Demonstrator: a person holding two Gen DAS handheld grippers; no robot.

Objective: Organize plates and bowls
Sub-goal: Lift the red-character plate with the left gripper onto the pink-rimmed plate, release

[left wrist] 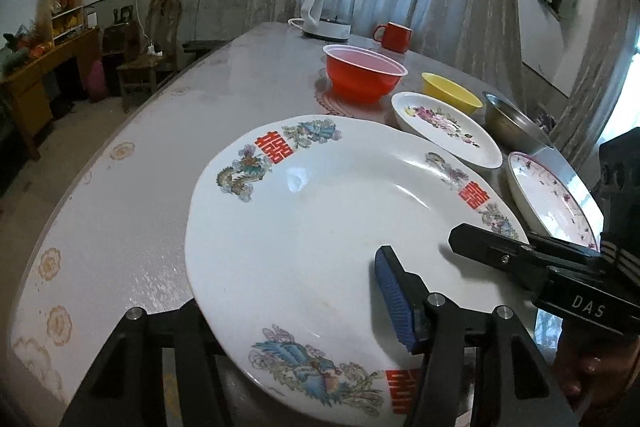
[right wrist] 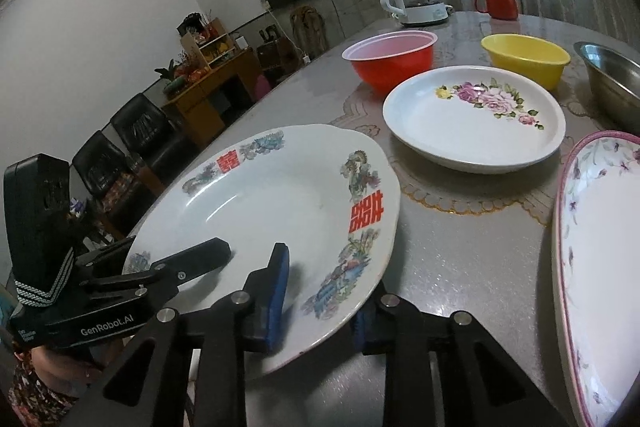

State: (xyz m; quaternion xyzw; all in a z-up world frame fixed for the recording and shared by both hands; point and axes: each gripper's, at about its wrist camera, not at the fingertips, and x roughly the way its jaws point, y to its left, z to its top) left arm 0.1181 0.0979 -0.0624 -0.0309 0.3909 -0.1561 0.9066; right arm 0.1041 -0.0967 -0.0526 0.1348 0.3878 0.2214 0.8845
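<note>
Left wrist view: the dragon plate [left wrist: 320, 235] lies tilted, its long axis running toward the red bowl [left wrist: 364, 77]. The left gripper [left wrist: 304, 311] straddles its near rim; whether the pads press, I cannot tell.

Right wrist view: the right gripper [right wrist: 320, 303] clamps the plate's near rim, one finger [right wrist: 276, 291] above, one beneath.

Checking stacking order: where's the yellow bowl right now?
Yellow bowl sits far on the table, right of the red bowl, just behind the rose plate, with the steel bowl on its right.
</note>
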